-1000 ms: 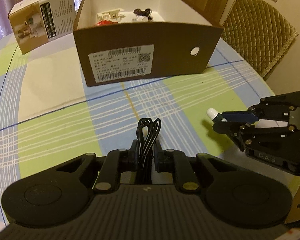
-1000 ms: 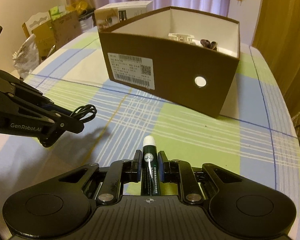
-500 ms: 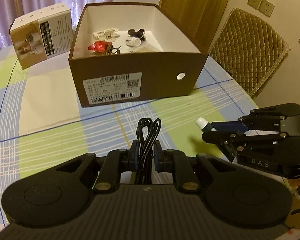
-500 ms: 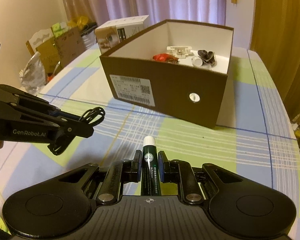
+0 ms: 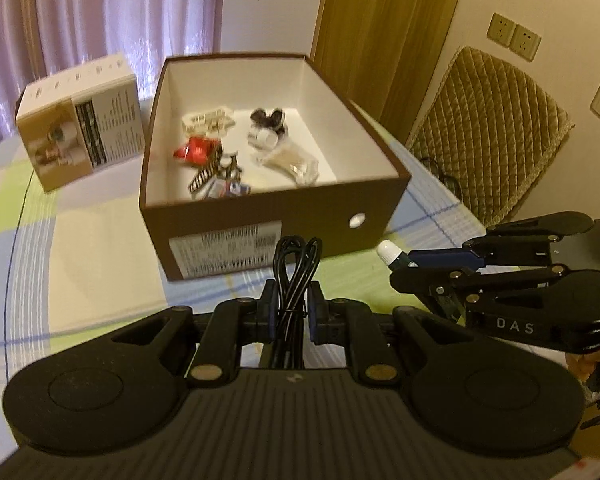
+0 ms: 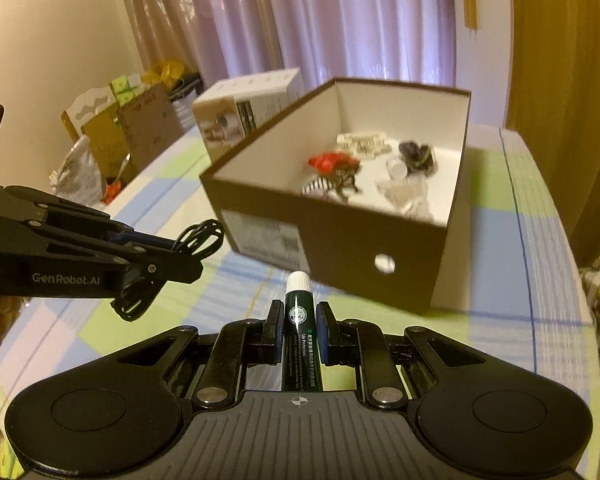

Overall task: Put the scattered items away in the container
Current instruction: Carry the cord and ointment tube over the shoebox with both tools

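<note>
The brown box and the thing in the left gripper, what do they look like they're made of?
Brown box: most likely cardboard, matte brown outside, white inside, with thin folded walls and a stuck-on printed label. Left gripper holds a black cable: apparently rubber or plastic sheathing, slightly glossy, bent into soft loops.

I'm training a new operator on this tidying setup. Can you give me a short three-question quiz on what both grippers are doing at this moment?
1. What does the left gripper hold?
2. True or false: the green tube in the right gripper already lies inside the brown box.
3. Which is in the box: A) a red packet, B) a spoon?

Key: 1. A coiled black cable. 2. False; jaws shut on it, short of the box. 3. A.
</note>
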Tool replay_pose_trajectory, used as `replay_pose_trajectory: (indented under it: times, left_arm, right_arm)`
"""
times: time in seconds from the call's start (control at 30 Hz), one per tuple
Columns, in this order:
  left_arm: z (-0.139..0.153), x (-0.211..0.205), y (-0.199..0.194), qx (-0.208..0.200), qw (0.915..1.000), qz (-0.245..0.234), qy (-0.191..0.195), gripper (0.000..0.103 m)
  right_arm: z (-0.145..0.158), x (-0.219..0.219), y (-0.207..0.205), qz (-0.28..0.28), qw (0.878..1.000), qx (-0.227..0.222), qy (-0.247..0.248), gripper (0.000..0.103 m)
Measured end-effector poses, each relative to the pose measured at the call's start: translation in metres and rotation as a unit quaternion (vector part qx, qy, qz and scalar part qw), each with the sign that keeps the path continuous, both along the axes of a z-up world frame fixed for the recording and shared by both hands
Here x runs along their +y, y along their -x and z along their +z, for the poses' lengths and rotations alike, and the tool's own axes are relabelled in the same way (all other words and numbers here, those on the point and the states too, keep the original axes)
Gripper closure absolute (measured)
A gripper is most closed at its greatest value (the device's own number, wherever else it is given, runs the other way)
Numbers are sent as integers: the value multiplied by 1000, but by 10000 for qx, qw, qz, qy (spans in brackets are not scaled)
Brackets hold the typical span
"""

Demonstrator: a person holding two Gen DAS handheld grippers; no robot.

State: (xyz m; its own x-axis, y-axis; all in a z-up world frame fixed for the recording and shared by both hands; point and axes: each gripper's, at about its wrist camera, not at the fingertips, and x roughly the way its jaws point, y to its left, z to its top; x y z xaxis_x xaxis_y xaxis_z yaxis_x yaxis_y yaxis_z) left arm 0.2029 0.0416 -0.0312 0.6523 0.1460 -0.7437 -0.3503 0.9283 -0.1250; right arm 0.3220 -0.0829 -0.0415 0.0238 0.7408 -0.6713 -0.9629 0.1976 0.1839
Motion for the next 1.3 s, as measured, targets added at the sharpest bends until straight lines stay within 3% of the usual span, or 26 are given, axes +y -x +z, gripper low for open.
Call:
replay_pose_trajectory:
  times: [0.37,0.63,1.3]
  left_arm:
    - [27,34,-42,-271,9990,-153,-308,92]
    - [32,75,-87,-303,9985,-186,-418,92]
    - [-26,154,-181,341,9985,-219,-363,92]
  right_arm:
    - [33,45,-38,-34,9991,-164,-398,90]
    - [37,98,-79,-174,9988,-162,-421,90]
    - [-15,185,-133,-6,9982,-394,451,90]
